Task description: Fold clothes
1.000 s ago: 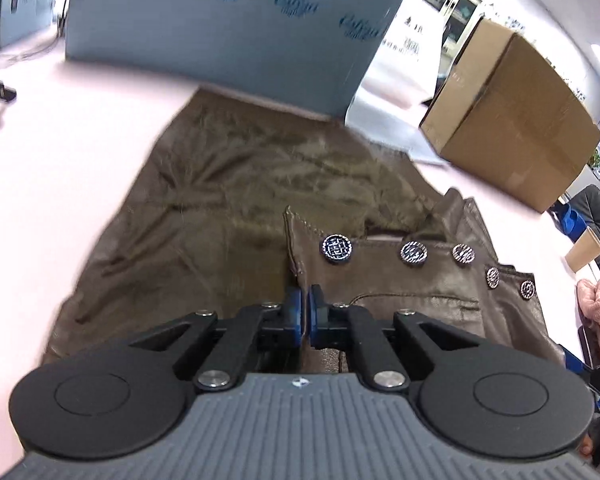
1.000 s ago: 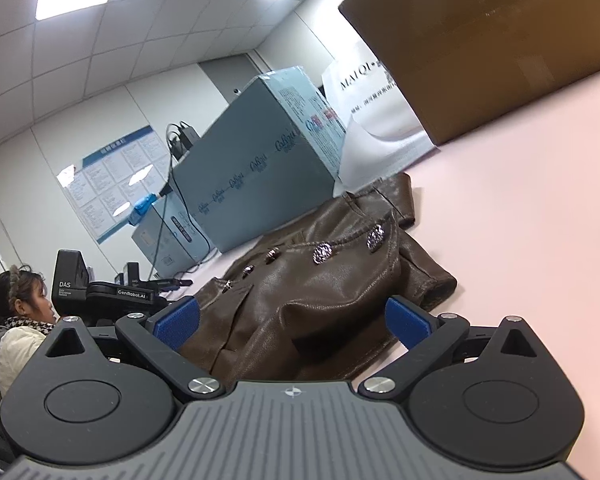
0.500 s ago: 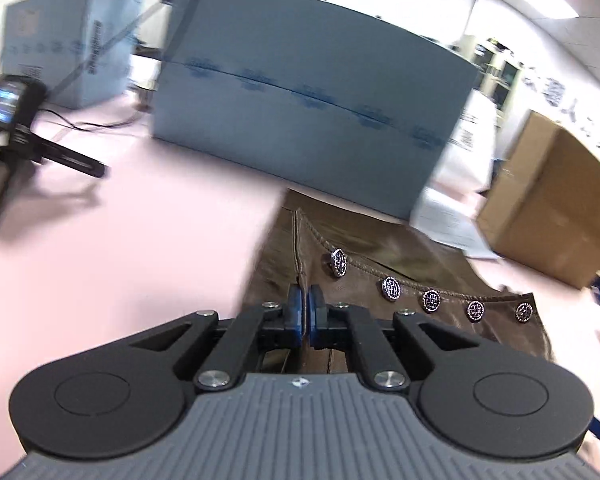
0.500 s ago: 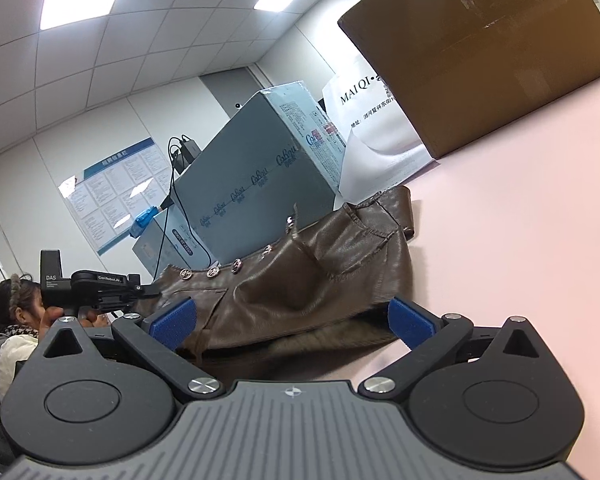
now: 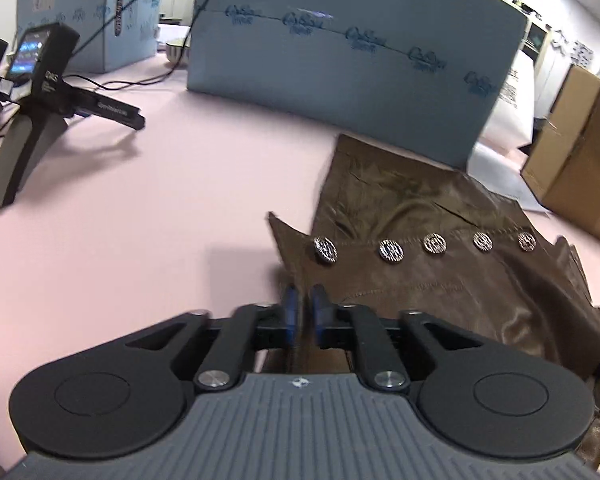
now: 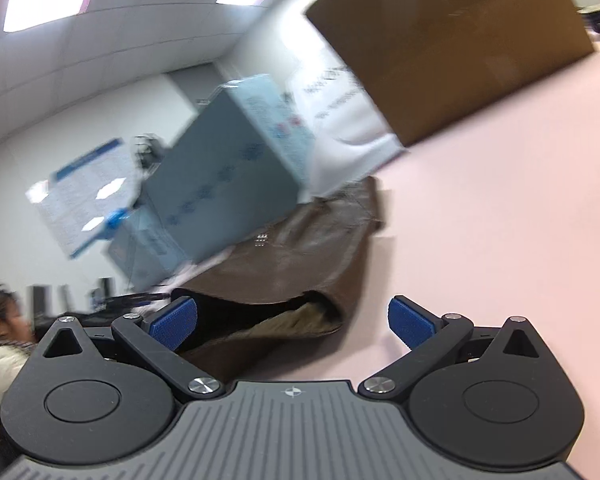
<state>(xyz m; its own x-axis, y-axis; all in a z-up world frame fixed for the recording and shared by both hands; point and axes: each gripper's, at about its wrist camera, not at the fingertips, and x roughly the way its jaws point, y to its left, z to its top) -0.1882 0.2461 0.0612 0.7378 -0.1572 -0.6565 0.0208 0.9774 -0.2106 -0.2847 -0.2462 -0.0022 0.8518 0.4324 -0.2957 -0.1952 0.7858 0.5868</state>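
A brown leather jacket point(image 5: 440, 280) with a row of metal buttons point(image 5: 390, 249) lies on the pink table point(image 5: 140, 220), its buttoned front panel facing up. My left gripper point(image 5: 305, 307) is at the panel's lower left corner. Its blue pads stand a narrow gap apart with the leather edge between them. In the right wrist view, which is blurred, the jacket point(image 6: 300, 264) lies ahead and to the left, an opening with fuzzy lining point(image 6: 296, 320) facing me. My right gripper point(image 6: 292, 322) is open, holding nothing, its left pad point(image 6: 172, 322) in front of the jacket.
A large blue-grey box point(image 5: 340, 72) stands just behind the jacket, a cardboard box point(image 5: 580, 152) at the right. Black device stands point(image 5: 32, 112) with cables sit far left. A person point(image 6: 0, 340) sits at the left edge of the right wrist view.
My left gripper has carried the buttoned front panel leftward over the jacket's lining, and its pads have parted slightly. The right gripper stayed open while its view tilted and blurred.
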